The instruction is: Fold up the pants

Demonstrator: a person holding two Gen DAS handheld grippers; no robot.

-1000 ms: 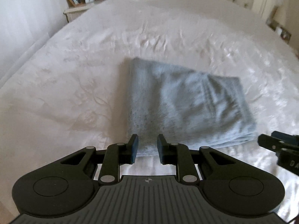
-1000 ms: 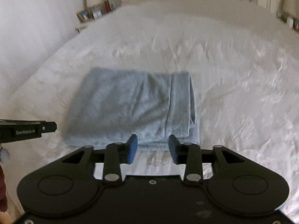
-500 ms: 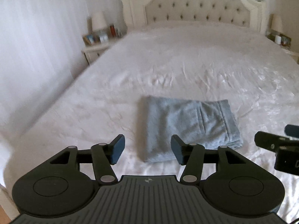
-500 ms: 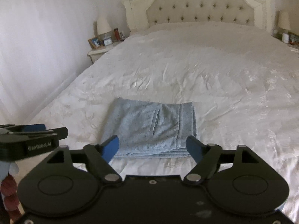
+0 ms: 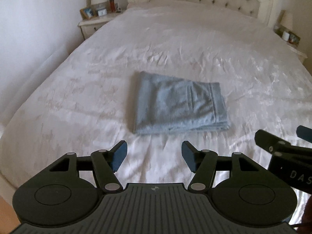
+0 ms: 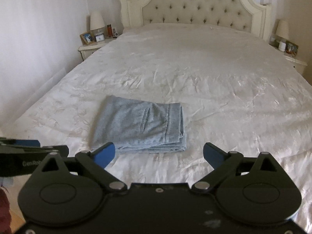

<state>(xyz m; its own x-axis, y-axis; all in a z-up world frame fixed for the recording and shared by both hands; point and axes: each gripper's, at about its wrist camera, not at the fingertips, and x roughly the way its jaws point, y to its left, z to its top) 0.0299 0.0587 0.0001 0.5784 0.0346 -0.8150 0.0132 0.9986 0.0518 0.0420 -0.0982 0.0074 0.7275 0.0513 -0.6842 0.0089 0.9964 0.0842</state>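
Note:
The light blue pants [image 5: 179, 105] lie folded into a flat rectangle on the white bed [image 5: 97, 89]; they also show in the right wrist view [image 6: 142, 125]. My left gripper [image 5: 154, 157] is open and empty, held back from the near edge of the pants. My right gripper [image 6: 159, 155] is open and empty, also just short of the near edge. The right gripper shows at the right edge of the left wrist view [image 5: 282, 150]. The left gripper shows at the left edge of the right wrist view [image 6: 29, 152].
A tufted cream headboard [image 6: 195, 5] stands at the far end of the bed. A nightstand [image 6: 93, 47] with a lamp and frames is at the far left, another nightstand [image 6: 290, 58] at the far right. A white wall [image 6: 29, 48] runs along the left.
Both grippers have opened wide and pulled back and up from the folded pants. The pants lie still on the bed.

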